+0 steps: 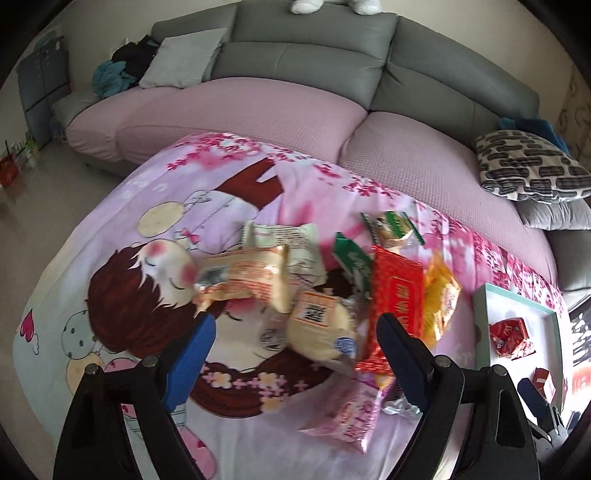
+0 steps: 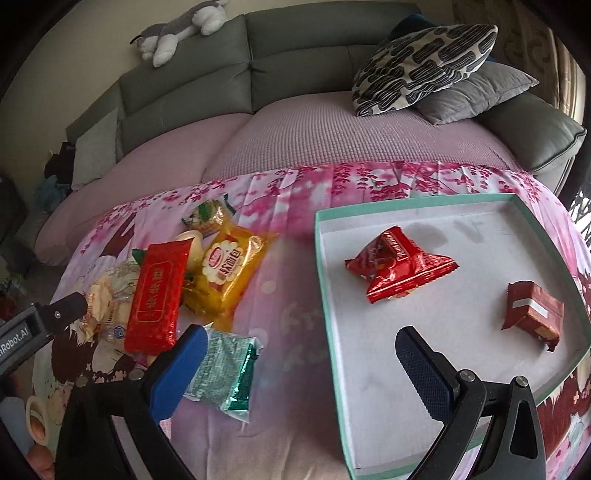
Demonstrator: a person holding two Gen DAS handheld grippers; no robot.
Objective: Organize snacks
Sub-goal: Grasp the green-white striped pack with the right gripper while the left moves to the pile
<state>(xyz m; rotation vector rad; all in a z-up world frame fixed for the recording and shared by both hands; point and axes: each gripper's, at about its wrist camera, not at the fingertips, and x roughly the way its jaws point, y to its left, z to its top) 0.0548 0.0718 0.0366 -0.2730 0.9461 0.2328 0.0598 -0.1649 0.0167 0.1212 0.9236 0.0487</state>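
Observation:
A heap of snack packets lies on the pink cartoon cloth (image 1: 110, 236). My left gripper (image 1: 295, 332) is open above the heap. A pale round bread packet (image 1: 317, 328) lies between its blue pads, and neither pad touches it. Beside it are an orange-printed bread packet (image 1: 247, 280), a long red packet (image 1: 397, 295) and a yellow packet (image 1: 441, 295). My right gripper (image 2: 303, 354) is open and holds nothing. Its left finger is over a green-silver packet (image 2: 225, 373), its right finger over the teal-rimmed white tray (image 2: 321, 258). The tray holds a red packet (image 2: 400, 269) and a brown packet (image 2: 532, 314).
A grey sofa with a pink seat cover (image 2: 332, 140) runs behind the cloth. On it are a patterned pillow (image 2: 424, 66) and a plush toy (image 2: 177, 33). A pink packet (image 1: 347, 413) lies at the near edge of the heap. Bare floor (image 1: 37, 221) shows on the left.

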